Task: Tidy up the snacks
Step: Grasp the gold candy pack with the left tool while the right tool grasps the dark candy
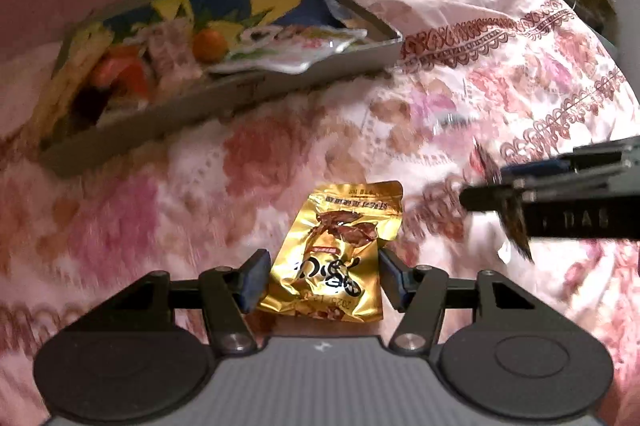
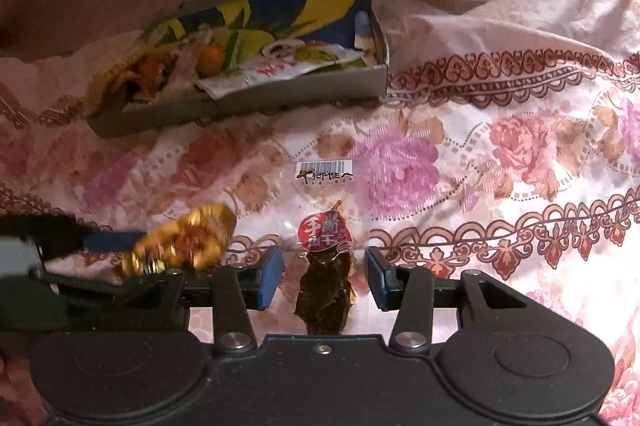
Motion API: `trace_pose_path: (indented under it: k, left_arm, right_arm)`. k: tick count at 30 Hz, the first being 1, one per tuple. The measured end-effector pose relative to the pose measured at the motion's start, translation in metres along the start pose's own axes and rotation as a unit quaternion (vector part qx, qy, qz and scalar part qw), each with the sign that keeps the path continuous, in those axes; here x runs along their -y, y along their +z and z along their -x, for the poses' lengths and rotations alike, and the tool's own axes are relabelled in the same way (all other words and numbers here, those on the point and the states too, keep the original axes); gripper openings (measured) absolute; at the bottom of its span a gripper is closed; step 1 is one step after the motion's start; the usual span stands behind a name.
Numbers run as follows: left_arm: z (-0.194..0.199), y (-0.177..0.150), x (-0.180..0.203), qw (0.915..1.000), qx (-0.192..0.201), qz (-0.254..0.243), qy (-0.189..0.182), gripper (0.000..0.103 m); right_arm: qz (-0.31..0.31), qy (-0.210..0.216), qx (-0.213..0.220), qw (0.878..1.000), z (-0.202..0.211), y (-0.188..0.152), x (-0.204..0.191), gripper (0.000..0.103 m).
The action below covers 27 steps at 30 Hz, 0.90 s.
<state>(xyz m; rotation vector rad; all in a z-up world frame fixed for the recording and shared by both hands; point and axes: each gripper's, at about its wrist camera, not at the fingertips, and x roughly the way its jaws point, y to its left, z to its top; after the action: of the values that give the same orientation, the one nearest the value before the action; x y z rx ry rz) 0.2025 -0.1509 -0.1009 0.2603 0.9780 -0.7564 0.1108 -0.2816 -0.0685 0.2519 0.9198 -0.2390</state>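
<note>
Left tool [image 1: 320,276] half open, clamped on gold packet [image 1: 334,250]. Right tool [image 2: 325,276] half open, gripping clear jerky packet [image 2: 326,266]; box [image 2: 280,98] at eleven o'clock.

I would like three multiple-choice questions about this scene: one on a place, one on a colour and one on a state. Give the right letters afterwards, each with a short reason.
1. Where does the snack box stand?
A. On the floral bedspread
B. On a wooden shelf
C. On a chair

2. What colour is the foil packet in the left gripper?
A. Green
B. Gold
C. White

3. What is the state of the right gripper?
A. Open, with nothing between its fingers
B. Out of sight in both views
C. Shut on a clear jerky packet

Answers: 1 A, the box lies on the flowered cloth beyond both grippers. 2 B, shiny gold foil shows between the pads. 3 C, the left wrist view shows this packet carried clear of the bed.
</note>
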Motion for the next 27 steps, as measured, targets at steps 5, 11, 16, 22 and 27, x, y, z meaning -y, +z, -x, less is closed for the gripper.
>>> trace_pose_path:
  k: [5,11,16,22,27]
  left_arm:
    - [0.005,-0.010,0.003,0.9997,-0.006,0.017,0.016,0.063]
    - [0.016,-0.011,-0.009,0.9961,0.000,0.087,-0.015,0.063]
    - [0.012,-0.012,-0.013,0.9945,-0.008,0.102,-0.025,0.063]
    - [0.004,-0.012,-0.006,0.9973,-0.015,0.072,-0.007,0.063]
    - [0.004,-0.011,-0.002,0.9980,-0.009,0.063,-0.003,0.062]
  right_arm:
    - [0.009,0.003,0.018,1.000,0.007,-0.002,-0.003,0.047]
    - [0.001,0.000,0.028,1.000,0.010,-0.001,-0.003,0.047]
    - [0.001,-0.001,0.030,1.000,0.009,-0.002,-0.003,0.047]
    - [0.002,0.001,0.030,1.000,0.008,-0.002,-0.004,0.047]
    - [0.003,0.004,0.039,0.999,0.011,-0.002,-0.004,0.047]
